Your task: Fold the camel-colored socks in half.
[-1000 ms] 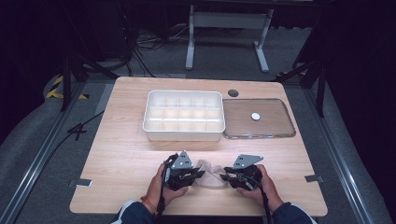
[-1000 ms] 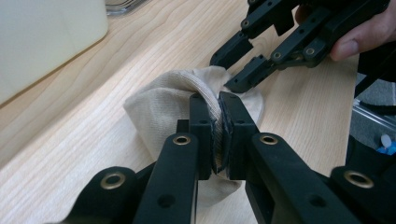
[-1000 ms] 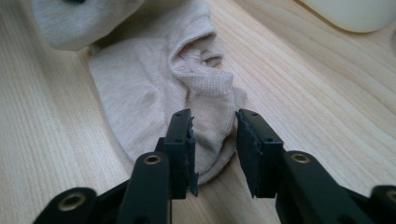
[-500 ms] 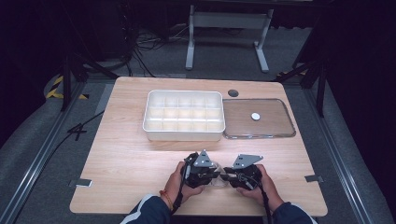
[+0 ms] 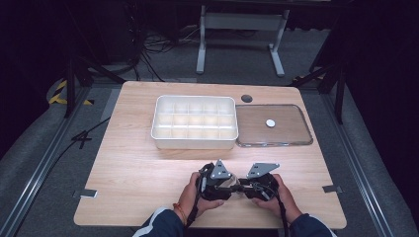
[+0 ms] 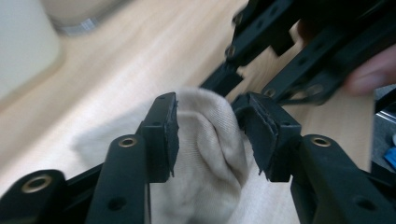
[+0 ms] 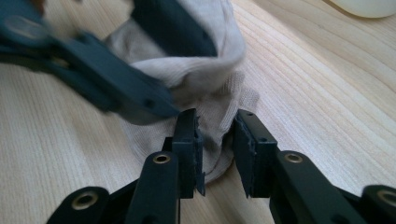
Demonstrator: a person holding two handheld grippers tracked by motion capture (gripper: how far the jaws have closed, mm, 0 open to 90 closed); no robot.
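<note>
The beige cloth (image 6: 212, 154) lies low and centre in the high view, on the wooden table (image 5: 128, 163). The left gripper (image 6: 210, 130) straddles a raised fold, jaws spread. The right gripper (image 7: 217, 149) pinches the cloth edge. The white divided tray (image 5: 194, 122) sits mid-frame

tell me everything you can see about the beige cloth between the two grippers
The beige cloth is a soft, fine-ribbed knit, crumpled and bunched on the wooden table near the person's edge. A fold sits between the left gripper jaws; another fold sits between the right gripper jaws. Whether either is clamping it cannot be told.
</note>
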